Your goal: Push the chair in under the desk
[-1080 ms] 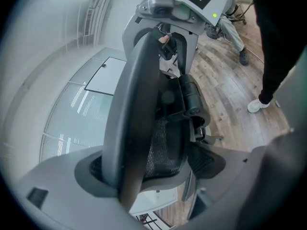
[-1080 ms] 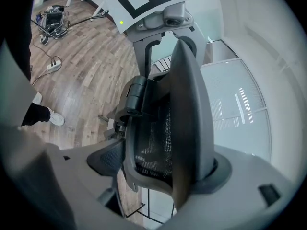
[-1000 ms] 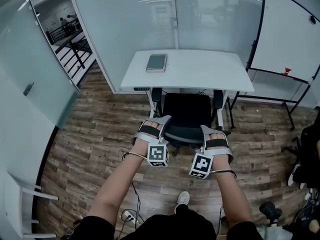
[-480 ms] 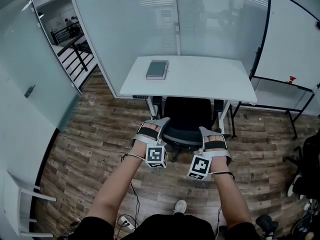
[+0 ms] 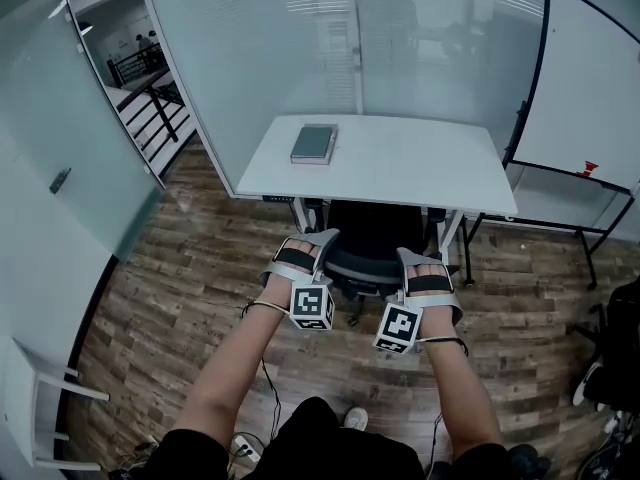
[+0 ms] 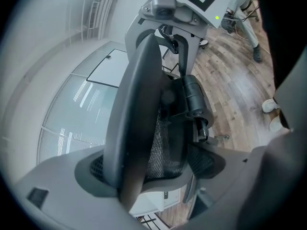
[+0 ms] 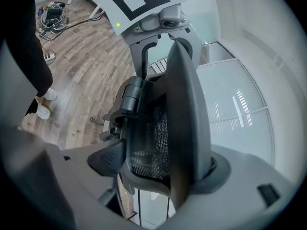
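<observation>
The left gripper (image 5: 305,248) and right gripper (image 5: 418,268) each clamp the chair (image 5: 372,230) back. The chair sits half under the desk (image 5: 400,158). A crooked push could bump an armrest (image 5: 437,211) into a desk leg (image 5: 453,233).

**Office chair at the white counter**

Black chair (image 5: 372,230) with a mesh backrest (image 6: 163,143), upright on the wood floor, its back turned to the viewer. The front of the seat and both armrests lie beneath the near edge of the counter (image 5: 410,163); the backrest stands just outside it. The counter is white and rectangular, on pale legs. The backrest's top rim is clasped by the left hand-held gripper (image 5: 303,246) and the right hand-held gripper (image 5: 424,268), one near each corner.
</observation>
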Action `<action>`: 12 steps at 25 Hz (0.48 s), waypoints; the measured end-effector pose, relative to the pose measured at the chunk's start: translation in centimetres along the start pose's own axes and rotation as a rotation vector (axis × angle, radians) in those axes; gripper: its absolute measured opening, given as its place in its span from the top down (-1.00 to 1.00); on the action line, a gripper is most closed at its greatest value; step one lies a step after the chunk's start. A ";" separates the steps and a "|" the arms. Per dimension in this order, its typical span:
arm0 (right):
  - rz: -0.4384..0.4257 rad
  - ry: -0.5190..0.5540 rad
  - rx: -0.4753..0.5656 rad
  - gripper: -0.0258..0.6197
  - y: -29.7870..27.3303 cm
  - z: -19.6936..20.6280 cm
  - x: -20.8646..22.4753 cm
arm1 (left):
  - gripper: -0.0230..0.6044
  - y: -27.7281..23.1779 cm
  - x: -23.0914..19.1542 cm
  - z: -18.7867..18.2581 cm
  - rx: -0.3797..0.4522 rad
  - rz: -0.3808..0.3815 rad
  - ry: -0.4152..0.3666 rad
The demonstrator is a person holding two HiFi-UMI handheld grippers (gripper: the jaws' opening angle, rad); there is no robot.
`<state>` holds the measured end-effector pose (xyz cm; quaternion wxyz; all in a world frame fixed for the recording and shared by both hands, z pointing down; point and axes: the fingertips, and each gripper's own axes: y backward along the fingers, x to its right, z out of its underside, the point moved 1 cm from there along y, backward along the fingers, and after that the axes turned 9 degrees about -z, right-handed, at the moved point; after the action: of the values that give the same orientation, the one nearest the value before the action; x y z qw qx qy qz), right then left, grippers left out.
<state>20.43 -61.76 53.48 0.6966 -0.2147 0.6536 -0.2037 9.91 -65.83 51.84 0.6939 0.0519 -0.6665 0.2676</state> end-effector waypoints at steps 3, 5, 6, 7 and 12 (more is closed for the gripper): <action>0.005 0.002 0.002 -0.31 -1.1 0.1 0.7 | -0.49 -1.1 -0.3 0.5 -0.007 -0.001 0.002; 0.007 0.002 0.004 -0.31 -1.9 0.2 1.3 | -0.49 -2.0 -0.7 0.8 -0.007 -0.006 0.004; 0.008 0.002 0.004 -0.31 -2.3 0.2 1.6 | -0.49 -2.4 -0.9 0.9 -0.005 -0.008 0.005; 0.007 0.003 0.004 -0.31 -2.7 0.2 2.0 | -0.49 -2.9 -1.1 1.1 -0.002 -0.010 0.008; 0.001 -0.005 0.001 -0.30 -4.8 -0.2 3.2 | -0.49 -4.9 -1.9 2.4 0.014 -0.012 0.017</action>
<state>20.39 -67.52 53.50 0.6983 -0.2146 0.6520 -0.2032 10.02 -71.63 51.70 0.7008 0.0585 -0.6582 0.2687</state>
